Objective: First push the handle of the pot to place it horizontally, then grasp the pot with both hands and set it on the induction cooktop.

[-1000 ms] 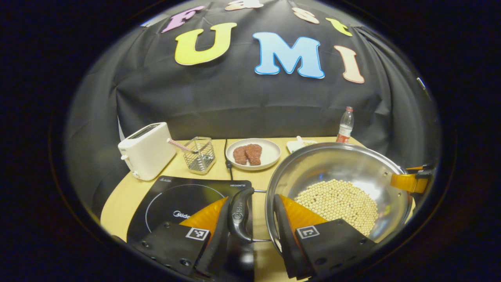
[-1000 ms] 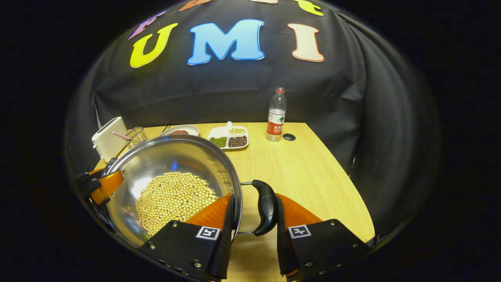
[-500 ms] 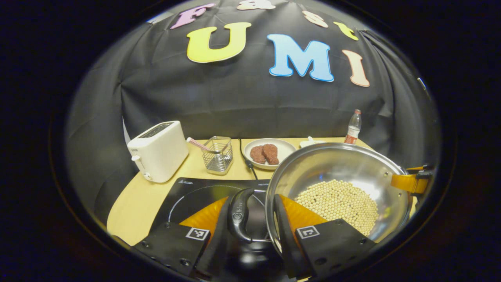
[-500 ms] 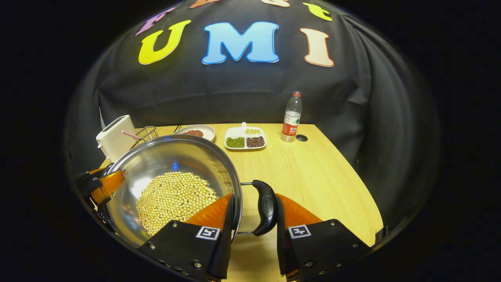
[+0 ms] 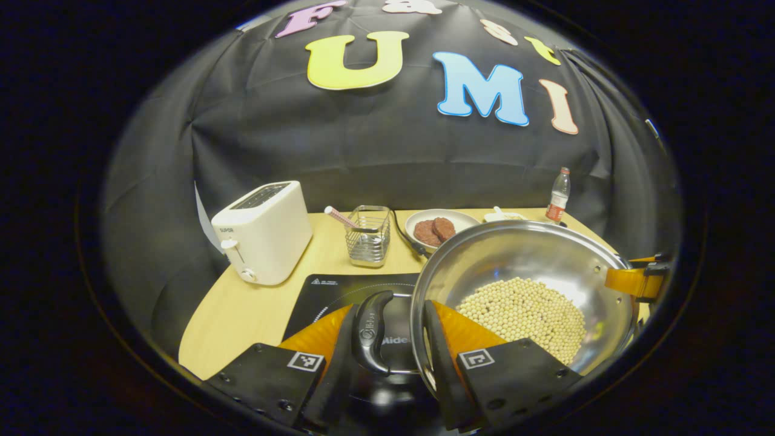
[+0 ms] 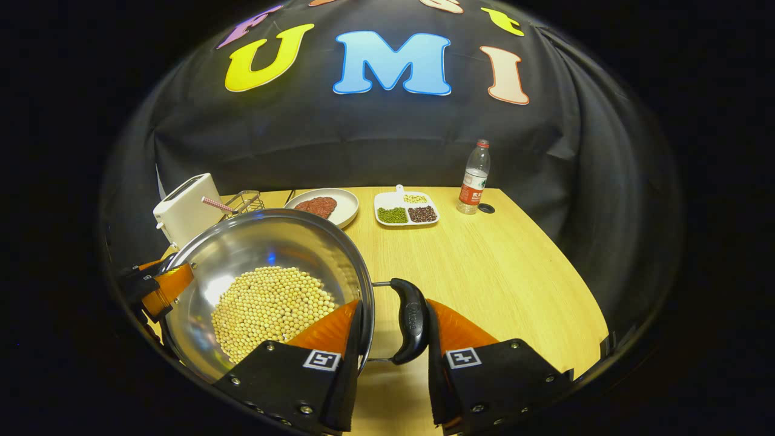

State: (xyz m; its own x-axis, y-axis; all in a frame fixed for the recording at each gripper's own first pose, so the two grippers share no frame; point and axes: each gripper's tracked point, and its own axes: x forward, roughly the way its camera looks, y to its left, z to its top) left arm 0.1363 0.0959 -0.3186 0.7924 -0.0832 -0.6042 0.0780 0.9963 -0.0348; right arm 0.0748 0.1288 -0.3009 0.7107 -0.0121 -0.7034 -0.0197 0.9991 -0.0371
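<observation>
A steel pot (image 5: pixel 514 254) holding soybeans (image 5: pixel 521 315) hangs between my two grippers. My left gripper (image 5: pixel 387 327) is shut on the pot, one finger outside the dark left handle (image 5: pixel 370 330) and the other inside the rim. In the right gripper view my right gripper (image 6: pixel 393 324) clamps the pot (image 6: pixel 260 248) the same way at its right handle (image 6: pixel 412 321). The black induction cooktop (image 5: pixel 339 290) lies under the left handle and the pot's left side. Each view shows the other gripper at the pot's far rim (image 5: pixel 636 280) (image 6: pixel 151 284).
A white toaster (image 5: pixel 263 230) stands left of the cooktop, a wire basket (image 5: pixel 368 242) behind it. A plate of meat patties (image 5: pixel 436 229), a divided bean dish (image 6: pixel 405 209) and a water bottle (image 6: pixel 475 178) line the back of the wooden table (image 6: pixel 484 266).
Both grippers have carried the pot to the left, from beside the cooktop to over it. The toaster, basket and plate have slid rightward in both views.
</observation>
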